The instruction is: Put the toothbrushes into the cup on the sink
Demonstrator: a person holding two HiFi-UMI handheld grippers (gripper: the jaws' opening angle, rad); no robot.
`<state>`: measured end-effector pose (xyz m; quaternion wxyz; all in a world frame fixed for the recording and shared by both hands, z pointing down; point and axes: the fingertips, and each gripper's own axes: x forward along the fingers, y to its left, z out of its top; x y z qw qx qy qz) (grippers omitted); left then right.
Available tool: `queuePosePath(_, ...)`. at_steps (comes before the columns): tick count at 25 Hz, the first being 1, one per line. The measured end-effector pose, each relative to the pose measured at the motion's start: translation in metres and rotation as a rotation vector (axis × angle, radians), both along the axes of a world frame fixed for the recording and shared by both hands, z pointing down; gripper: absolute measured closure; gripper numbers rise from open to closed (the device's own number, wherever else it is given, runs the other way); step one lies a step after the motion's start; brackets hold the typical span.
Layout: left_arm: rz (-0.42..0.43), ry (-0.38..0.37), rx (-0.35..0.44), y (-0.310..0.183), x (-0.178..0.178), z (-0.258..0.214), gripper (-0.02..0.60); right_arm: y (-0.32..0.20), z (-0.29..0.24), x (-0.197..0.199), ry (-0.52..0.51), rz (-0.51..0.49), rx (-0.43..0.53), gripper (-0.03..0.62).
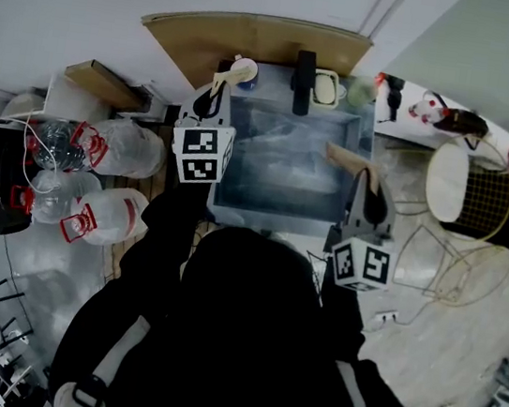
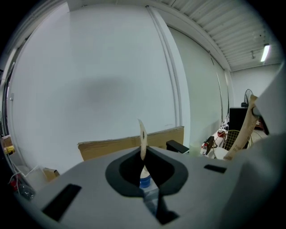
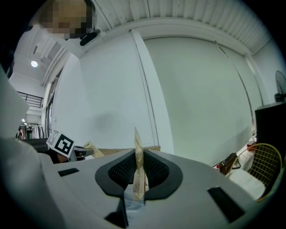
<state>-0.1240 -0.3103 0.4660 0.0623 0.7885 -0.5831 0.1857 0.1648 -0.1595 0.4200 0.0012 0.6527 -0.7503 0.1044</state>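
Toothbrushes [image 3: 138, 154], flat and wrapped in tan paper, stand pinched in left gripper [image 2: 143, 167] and right gripper [image 3: 136, 176] jaws

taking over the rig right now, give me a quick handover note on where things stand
Left tongs: shut on a pale toothbrush, held up close to the cup at the back edge of the sink.
Right tongs: shut on a paper-wrapped toothbrush, over the sink's right side.
Done: both toothbrushes are in hand.
Left: neither held toothbrush is in the cup yet; lower each one in and let go, probably the left first since it is nearer.
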Motion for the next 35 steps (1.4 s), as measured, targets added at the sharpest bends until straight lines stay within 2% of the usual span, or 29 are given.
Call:
queuePosePath(26, -0.027, -0.012, -0.179, -0.05, -0.003, 0.077, 0.577, -0.009, 0.006, 0.017, 0.005, 0.033, -0.019, 0.553)
queuePosePath(35, -0.006, 0.031, -0.145, -0.038, -0.001, 0.063, 0.567, -0.01, 0.005, 0.016, 0.005, 0.029, -0.017, 0.553)
